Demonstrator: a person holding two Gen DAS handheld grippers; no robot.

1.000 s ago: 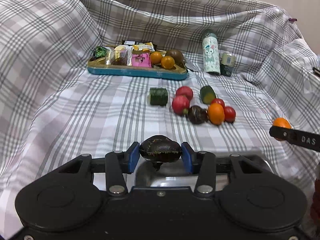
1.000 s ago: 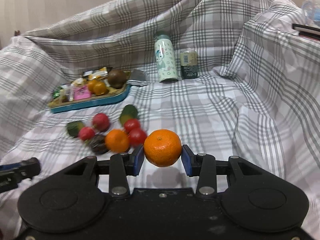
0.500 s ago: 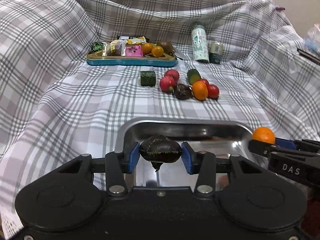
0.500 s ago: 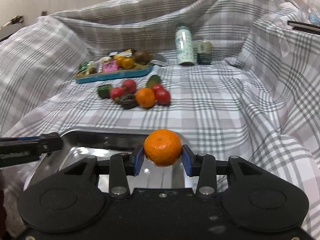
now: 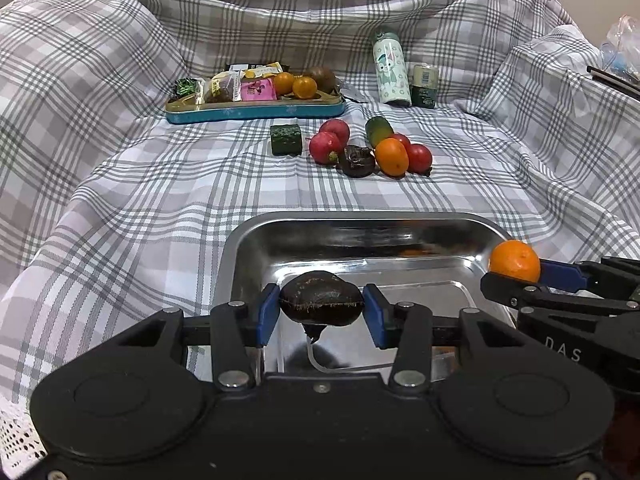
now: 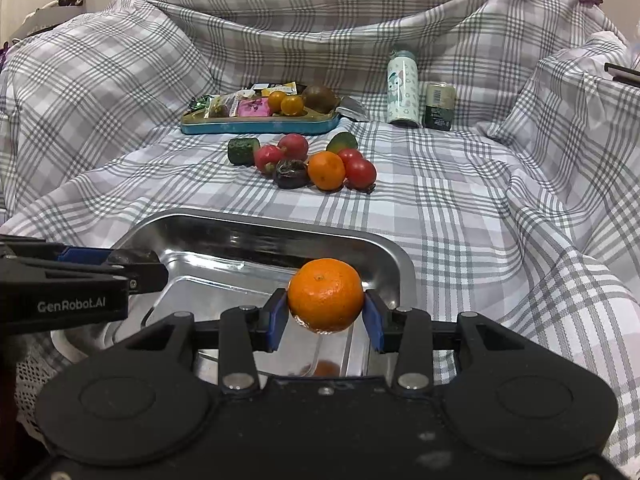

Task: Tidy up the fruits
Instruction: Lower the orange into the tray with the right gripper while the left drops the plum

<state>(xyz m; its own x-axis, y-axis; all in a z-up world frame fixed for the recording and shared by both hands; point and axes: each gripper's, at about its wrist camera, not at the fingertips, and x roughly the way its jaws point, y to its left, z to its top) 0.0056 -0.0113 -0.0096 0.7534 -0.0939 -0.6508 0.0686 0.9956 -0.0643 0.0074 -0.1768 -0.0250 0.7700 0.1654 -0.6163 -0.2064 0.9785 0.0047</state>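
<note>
**Both Claws Loaded Above the Steel Tray**

The left gripper (image 5: 321,315) is clenched on a dark chestnut (image 5: 321,298), pads at its two ends, over the steel tray (image 5: 304,226). The right gripper (image 6: 326,317) is clenched on a tangerine (image 6: 325,295), above the tray's right side.

Handling, as judged: the chestnut looks light, hard-shelled and smooth, so liable to slip; the end-to-end hold seems sound. The tangerine looks soft-skinned and easily bruised; a hold across its widest part suits it.

Orientation: the chestnut's long axis runs left-right between the pads, its tip pointing down. The tangerine is near round, stem dimple facing up.

More fruit (image 5: 391,156) lies on the checked cloth (image 5: 160,184) beyond the tray.
</note>
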